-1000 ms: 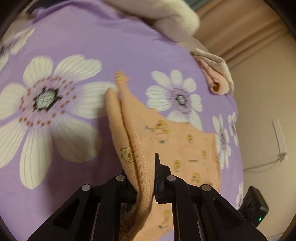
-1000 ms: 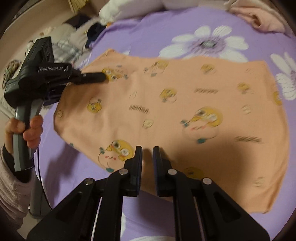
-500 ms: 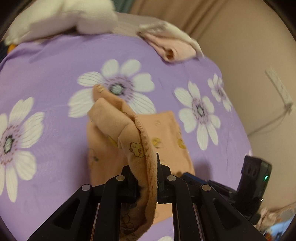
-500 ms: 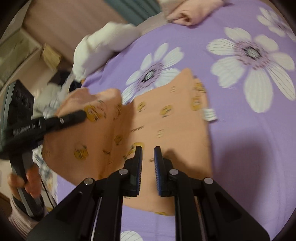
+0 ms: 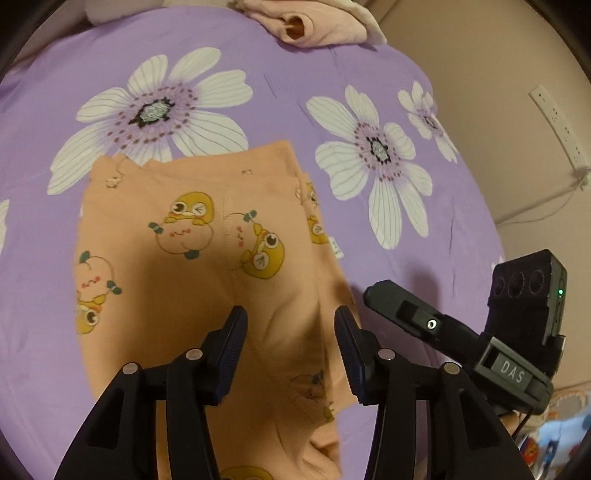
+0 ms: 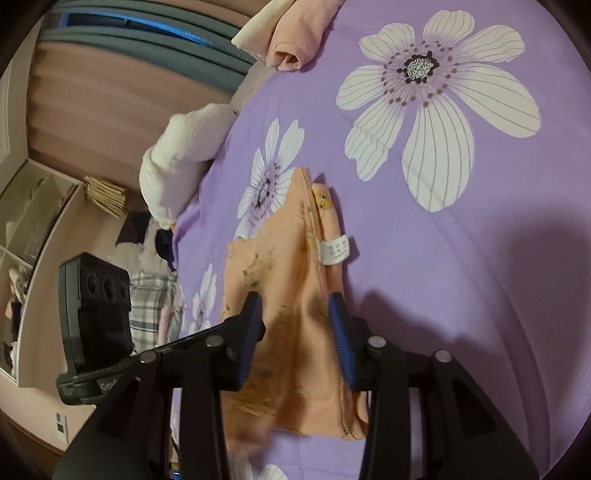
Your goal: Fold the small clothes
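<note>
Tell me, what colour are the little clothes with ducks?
Peach-orange clothes with yellow cartoon ducks, clearest in the left wrist view.

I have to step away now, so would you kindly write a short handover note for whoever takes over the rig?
Left gripper: open, holding nothing, over the near edge of the orange garment.
Right gripper: open, empty, over the same garment's end; white care label shows there.
Garment lies folded over on the purple floral sheet, layers slightly offset.
Pink clothes sit bunched at the far edge.
Left: possibly another fold to tidy it, then the pink clothes.
</note>
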A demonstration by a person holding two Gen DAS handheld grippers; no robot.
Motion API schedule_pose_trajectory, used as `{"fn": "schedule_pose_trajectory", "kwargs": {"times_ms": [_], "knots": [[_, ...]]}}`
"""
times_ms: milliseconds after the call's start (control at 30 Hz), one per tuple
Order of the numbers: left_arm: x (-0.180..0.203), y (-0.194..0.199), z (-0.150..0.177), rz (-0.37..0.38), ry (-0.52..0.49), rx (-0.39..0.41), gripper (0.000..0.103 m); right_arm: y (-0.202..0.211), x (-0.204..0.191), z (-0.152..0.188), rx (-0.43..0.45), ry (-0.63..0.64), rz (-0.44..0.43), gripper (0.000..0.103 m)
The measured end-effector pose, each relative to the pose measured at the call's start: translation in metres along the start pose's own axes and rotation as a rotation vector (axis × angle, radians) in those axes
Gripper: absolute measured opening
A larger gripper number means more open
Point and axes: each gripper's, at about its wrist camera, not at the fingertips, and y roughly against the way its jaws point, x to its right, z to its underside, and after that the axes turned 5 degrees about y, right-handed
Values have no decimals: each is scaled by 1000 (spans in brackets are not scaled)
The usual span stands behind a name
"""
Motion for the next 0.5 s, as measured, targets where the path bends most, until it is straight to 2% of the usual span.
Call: {"fn": "schedule_pose_trajectory", "kwargs": {"times_ms": [100,367,500], "knots": [[-14,12,6,43,46,21,47,-1,-2,-3,-9,0,-15,40],[-72,54,40,15,134,107,47,-17,-22,-15,-65,62,-56,40],[-92,65,53,11,160,128,47,-41,-23,-19,-124,58,-12,40]]}}
